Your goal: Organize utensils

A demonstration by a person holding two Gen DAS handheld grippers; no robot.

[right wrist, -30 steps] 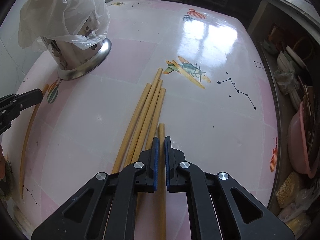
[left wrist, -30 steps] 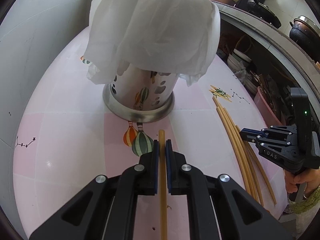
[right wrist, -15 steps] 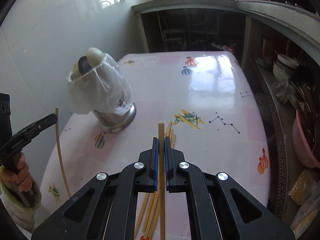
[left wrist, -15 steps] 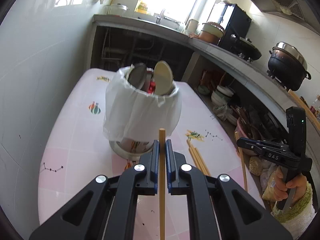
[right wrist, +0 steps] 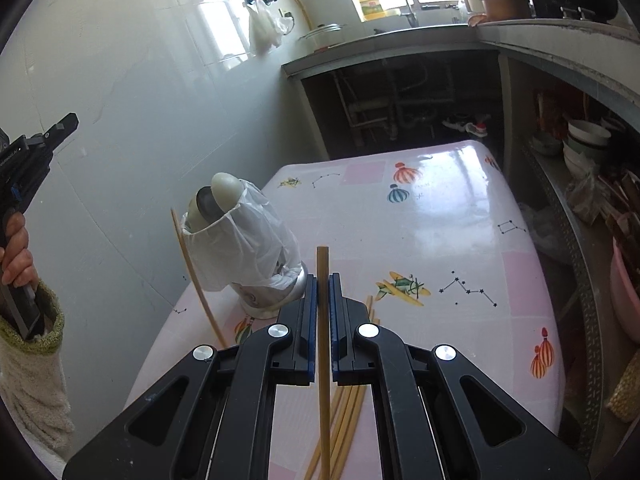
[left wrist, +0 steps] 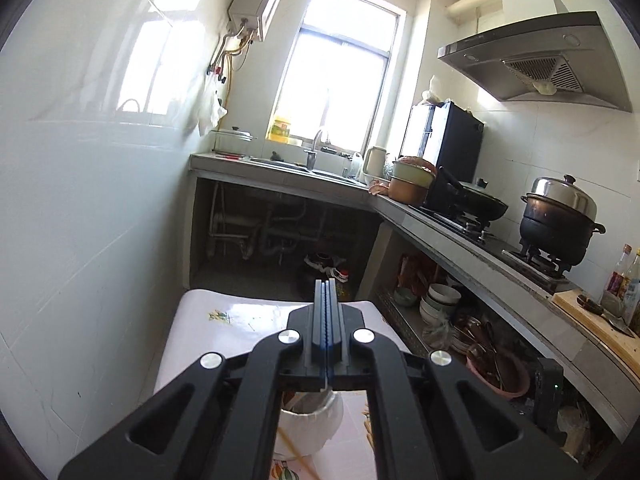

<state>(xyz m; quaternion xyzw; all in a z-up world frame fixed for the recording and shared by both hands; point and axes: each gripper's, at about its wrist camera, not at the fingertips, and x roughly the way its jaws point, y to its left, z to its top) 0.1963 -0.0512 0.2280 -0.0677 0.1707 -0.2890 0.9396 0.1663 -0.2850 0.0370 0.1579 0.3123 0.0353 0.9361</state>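
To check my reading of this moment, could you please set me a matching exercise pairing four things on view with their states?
Column A
1. right gripper
2. left gripper
3. holder
4. loose chopsticks

Column B
a. lying flat on the table
b. shut with nothing between the jaws
c. draped with a white bag
d. shut on one chopstick

Pairs: 1-d, 2-b, 3-c, 4-a
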